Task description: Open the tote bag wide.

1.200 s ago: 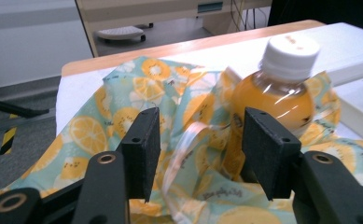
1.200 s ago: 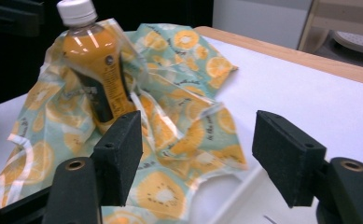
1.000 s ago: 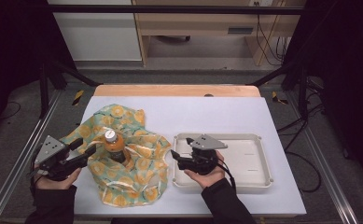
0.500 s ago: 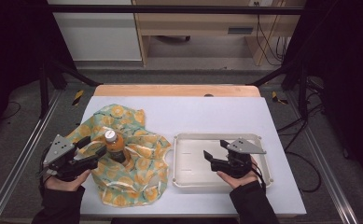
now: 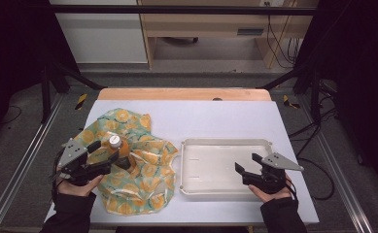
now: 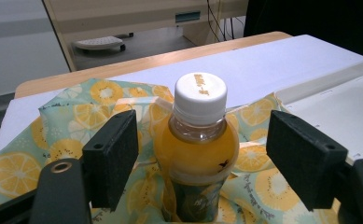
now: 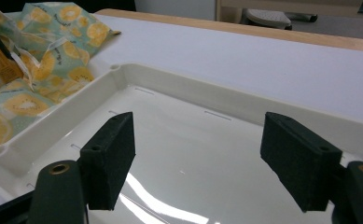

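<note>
Our left gripper (image 5: 110, 156) sits at the near left of the white tabletop (image 5: 215, 116), its black jaws spread wide on either side of a small clear plastic bottle of orange drink with a white screw cap (image 5: 115, 146); they have just been opening, and in the left gripper view we see clear gaps between each pad and the bottle (image 6: 198, 149), so nothing is clamped. The bottle stands upright on a crumpled pale green cloth printed with orange and lemon slices (image 5: 143, 179), which spreads over the left half of the tabletop. Our right gripper (image 5: 247, 167) hovers over the near right part of a shallow cream rectangular plastic tray (image 5: 225, 143), which lies just to the right of the cloth. Its jaws stand well apart with nothing between them, and the right gripper view looks across the tray's glossy floor (image 7: 179, 154) toward the cloth (image 7: 34, 60) at the far left.
</note>
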The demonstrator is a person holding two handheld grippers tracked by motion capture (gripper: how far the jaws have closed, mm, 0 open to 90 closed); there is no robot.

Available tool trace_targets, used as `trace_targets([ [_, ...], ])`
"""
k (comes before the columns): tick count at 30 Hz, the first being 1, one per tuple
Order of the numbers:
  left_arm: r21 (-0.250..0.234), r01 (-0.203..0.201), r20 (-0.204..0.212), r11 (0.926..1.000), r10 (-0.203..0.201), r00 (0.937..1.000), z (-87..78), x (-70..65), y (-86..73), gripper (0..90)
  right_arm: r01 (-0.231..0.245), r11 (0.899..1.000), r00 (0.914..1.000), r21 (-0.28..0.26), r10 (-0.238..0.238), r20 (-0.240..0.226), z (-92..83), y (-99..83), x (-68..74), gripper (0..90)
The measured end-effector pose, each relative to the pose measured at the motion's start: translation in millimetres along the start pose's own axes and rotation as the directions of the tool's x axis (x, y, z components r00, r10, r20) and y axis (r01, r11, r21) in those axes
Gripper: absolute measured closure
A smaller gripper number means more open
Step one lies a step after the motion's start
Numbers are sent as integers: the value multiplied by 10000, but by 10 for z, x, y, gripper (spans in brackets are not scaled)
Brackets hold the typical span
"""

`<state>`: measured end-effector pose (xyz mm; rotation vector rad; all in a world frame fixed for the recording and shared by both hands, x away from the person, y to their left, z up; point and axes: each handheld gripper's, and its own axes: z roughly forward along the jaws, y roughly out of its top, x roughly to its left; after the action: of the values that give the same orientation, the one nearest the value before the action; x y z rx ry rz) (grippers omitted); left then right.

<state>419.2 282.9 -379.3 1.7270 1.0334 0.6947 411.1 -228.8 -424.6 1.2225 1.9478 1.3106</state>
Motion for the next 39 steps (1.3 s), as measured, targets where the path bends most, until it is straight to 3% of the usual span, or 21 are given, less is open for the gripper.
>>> trace_targets([
  [16, 137, -115, -372, 9998, 120, 9992, 156, 55, 26, 257, -193, 9998, 9996, 91, 191, 224, -130, -101, -105, 268],
  [32, 262, -421, -275, 9988, 428, 9987, 293, 6, 66, 409, -28, 9997, 9997, 255, 22, 249, -102, -112, -100, 274],
  [39, 241, -325, -239, 9992, 331, 9992, 362, -28, 70, 496, -7, 9996, 9997, 274, 1, 239, -95, -114, -101, 276],
])
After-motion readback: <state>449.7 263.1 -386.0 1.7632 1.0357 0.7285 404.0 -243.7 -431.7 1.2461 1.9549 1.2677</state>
